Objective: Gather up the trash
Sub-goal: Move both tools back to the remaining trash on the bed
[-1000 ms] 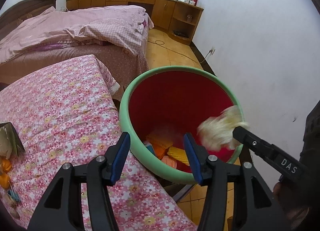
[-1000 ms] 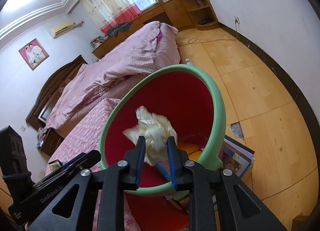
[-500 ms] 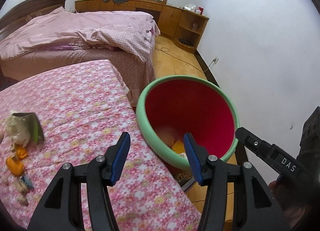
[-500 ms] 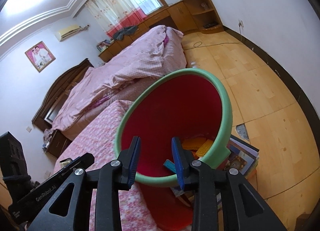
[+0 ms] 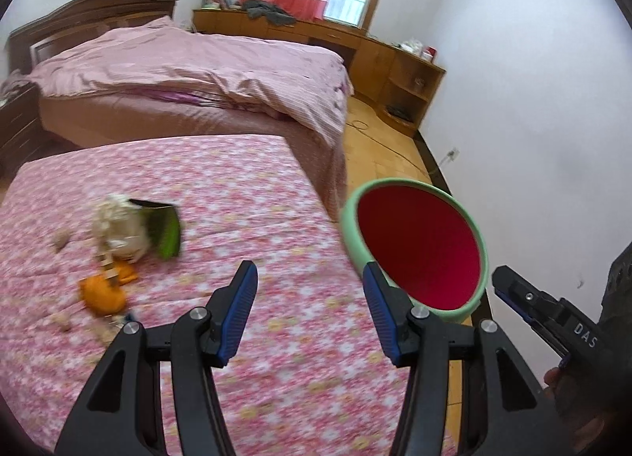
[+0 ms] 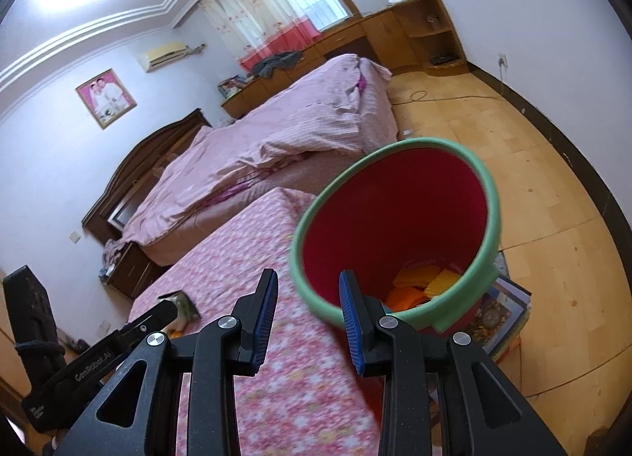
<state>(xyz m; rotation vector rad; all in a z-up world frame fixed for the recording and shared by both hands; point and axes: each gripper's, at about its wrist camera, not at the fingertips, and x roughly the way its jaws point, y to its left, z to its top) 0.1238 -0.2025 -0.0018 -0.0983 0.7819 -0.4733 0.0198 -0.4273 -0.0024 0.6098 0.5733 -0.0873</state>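
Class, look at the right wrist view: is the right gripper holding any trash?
No. The right gripper is open with nothing between its fingers, above the floral cloth beside the bin.

— Did we read any lettering?
— We did: "DAS" stood in white on the right gripper (image 5: pixel 553 317), seen off to the right of our left one.
— And on the left gripper (image 6: pixel 106 353)?
— We made out "GenRobot.AI" along its black arm; the smaller print below was too blurred.
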